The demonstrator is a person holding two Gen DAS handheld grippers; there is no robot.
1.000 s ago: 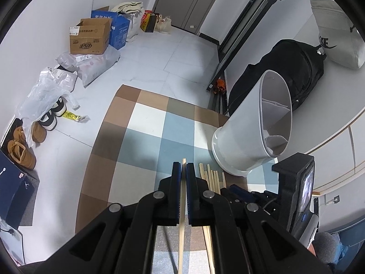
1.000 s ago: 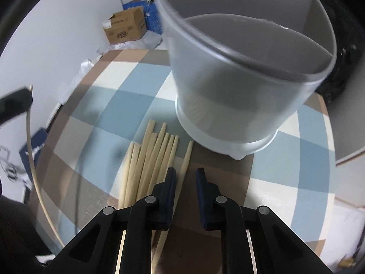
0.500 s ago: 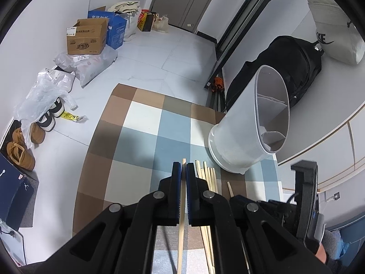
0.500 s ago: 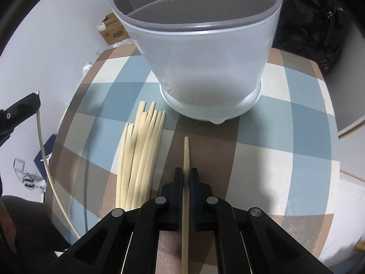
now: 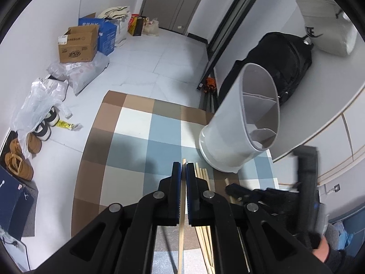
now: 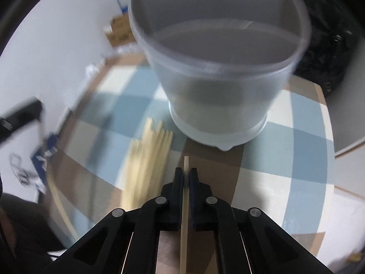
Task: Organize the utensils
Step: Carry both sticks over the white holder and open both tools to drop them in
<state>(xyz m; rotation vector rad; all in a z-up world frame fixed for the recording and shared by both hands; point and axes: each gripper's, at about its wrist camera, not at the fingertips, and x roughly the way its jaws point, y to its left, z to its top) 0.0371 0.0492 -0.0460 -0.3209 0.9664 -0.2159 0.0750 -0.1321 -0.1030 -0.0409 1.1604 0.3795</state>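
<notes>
A white divided utensil holder [image 5: 241, 123] stands on a checked tablecloth [image 5: 136, 137]; it also shows in the right wrist view [image 6: 219, 73]. Several pale wooden chopsticks [image 6: 148, 157] lie in a bundle in front of it. My left gripper [image 5: 183, 166] is shut on one chopstick [image 5: 181, 223] and holds it above the table. My right gripper [image 6: 186, 173] is shut on another chopstick [image 6: 184, 205], lifted off the cloth just right of the bundle and pointing at the holder. The right gripper also shows in the left wrist view [image 5: 232, 189].
A black backpack [image 5: 278, 59] leans against the wall behind the holder. On the floor to the left are cardboard boxes [image 5: 77, 45], plastic bags [image 5: 41, 98] and shoes [image 5: 20, 157]. The table edge runs along the left and far sides.
My right gripper has shut on a single chopstick beside the bundle and is lifting it toward the holder; its view is now blurred. My left gripper keeps its chopstick and has risen slightly.
</notes>
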